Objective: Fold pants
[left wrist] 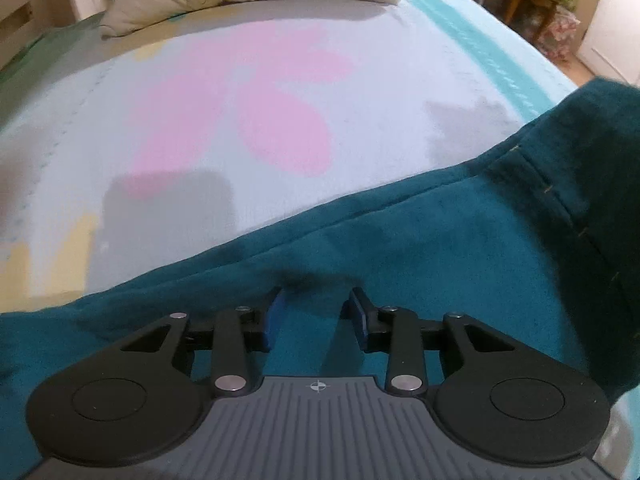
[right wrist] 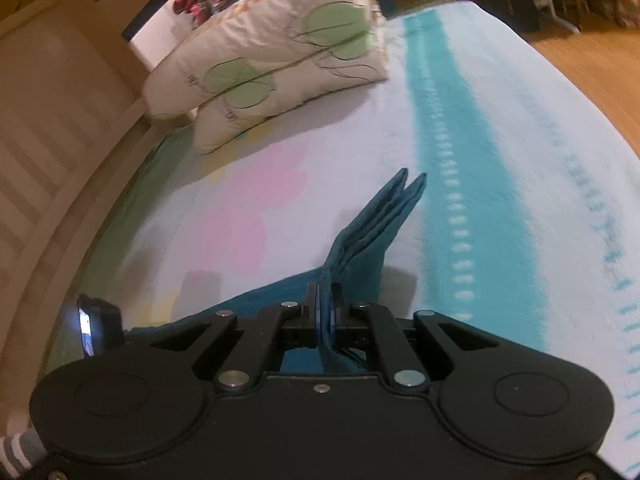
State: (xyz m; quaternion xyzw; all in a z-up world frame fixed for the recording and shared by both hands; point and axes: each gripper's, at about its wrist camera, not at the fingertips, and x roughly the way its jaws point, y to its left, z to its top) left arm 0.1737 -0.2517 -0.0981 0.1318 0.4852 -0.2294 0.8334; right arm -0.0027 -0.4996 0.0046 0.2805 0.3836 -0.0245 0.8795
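Folding stage: by my judgement you are partway into a fold, with one end of the pants [left wrist: 400,240] raised and the rest flat on the bed [left wrist: 200,120].

Bed: the pants lie across its near side, well apart from the pillows [right wrist: 272,68] at the headboard [right wrist: 60,120] end; the teal stripe [right wrist: 460,160] runs beside the raised end.

Pants: teal, heavy-looking cloth. In the left wrist view a stitched hem or band climbs out of frame at the right. If you carry the raised end too fast, the flat part may drag across the bedspread and bunch, leaving a crooked fold.

Right gripper [right wrist: 326,316]: jaws closed tight on several layers of the pants, whose free tips stick up ahead of the fingers. The pinch sits close to the cloth edge, so a layer could slip out as weight comes onto it, and the stack would splay.

Left gripper [left wrist: 316,316]: jaws apart, holding nothing, blue pads [left wrist: 272,320] low over the flat cloth; whether they touch it I cannot tell. If you close here you may catch only the top layer, and lifting would peel the layers apart.

Alignment: the two raised tips already stand slightly split, so uneven edges are likely unless you square them.
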